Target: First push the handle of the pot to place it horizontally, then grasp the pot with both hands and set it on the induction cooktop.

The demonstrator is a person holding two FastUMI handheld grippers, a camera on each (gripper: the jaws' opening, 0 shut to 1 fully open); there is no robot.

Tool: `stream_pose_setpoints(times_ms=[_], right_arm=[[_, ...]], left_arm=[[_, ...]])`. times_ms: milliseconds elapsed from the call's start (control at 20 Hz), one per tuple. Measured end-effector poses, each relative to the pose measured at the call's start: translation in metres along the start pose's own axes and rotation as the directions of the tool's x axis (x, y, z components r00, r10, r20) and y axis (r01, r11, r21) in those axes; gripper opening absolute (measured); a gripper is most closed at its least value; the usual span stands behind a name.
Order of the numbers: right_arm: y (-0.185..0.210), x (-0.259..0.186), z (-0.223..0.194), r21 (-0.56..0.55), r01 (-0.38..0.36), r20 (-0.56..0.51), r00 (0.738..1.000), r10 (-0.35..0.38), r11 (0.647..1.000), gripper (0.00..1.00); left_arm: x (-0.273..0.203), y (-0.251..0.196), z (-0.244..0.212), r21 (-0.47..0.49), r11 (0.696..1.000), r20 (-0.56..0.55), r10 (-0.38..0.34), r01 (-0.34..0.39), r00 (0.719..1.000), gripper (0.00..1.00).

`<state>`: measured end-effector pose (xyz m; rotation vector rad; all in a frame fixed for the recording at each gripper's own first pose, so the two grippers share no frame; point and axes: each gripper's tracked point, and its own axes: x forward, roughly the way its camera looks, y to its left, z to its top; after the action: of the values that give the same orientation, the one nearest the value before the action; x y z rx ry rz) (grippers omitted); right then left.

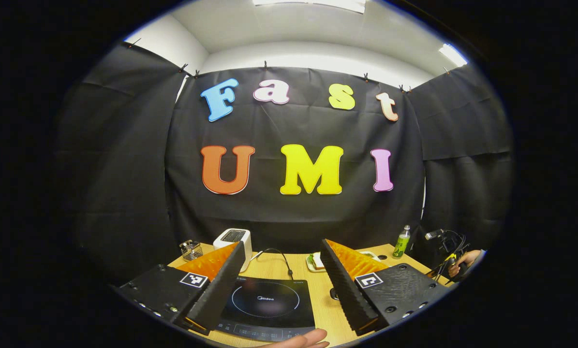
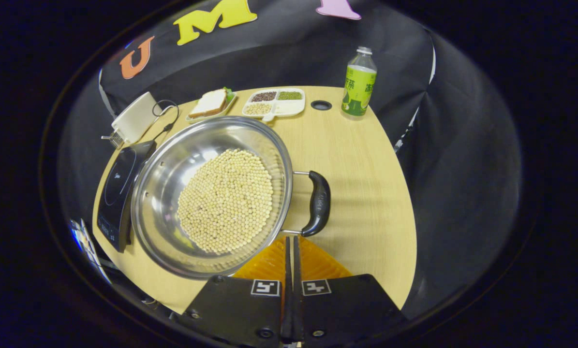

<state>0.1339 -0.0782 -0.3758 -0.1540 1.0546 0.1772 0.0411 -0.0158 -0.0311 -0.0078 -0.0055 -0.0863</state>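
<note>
big yellow wooden surface (image 2: 361, 193) | round shiny metal pot (image 2: 211, 198) full of pale beans sits beside flat black induction cooktop (image 2: 117, 193), not on it yet | right gripper (image 2: 291, 251) fingers closed, empty, near curved black pot handle (image 2: 318, 203) | left gripper (image 1: 284, 275) fingers wide apart over cooktop | lifting still left

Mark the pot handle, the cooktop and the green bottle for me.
pot handle (image 2: 318, 203), right gripper view, middle of the black grip.
induction cooktop (image 1: 269, 302), left gripper view, glass inside the ring.
green bottle (image 2: 359, 87), right gripper view, on its label.
</note>
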Motion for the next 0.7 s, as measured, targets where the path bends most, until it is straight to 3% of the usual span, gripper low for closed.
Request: stream_pose_setpoints(times_ms=[350,600,700], right_arm=[[-0.026,-0.012,0.013,-0.059,0.073,0.044,0.997,-0.071,0.996,0.04],[-0.032,-0.03,0.031,-0.057,0.074,0.115,0.991,-0.067,0.996,0.03],[-0.034,-0.034,0.033,-0.05,0.074,0.121,0.99,-0.067,0.996,0.17]], left_arm=[[0.025,-0.005,0.0,-0.022,0.999,-0.04,0.023,-0.024,0.999,0.94],[0.059,-0.037,-0.023,-0.071,0.997,-0.143,-0.043,0.033,0.989,0.95],[0.075,-0.045,-0.04,-0.065,0.997,-0.198,-0.046,0.034,0.979,0.95]])
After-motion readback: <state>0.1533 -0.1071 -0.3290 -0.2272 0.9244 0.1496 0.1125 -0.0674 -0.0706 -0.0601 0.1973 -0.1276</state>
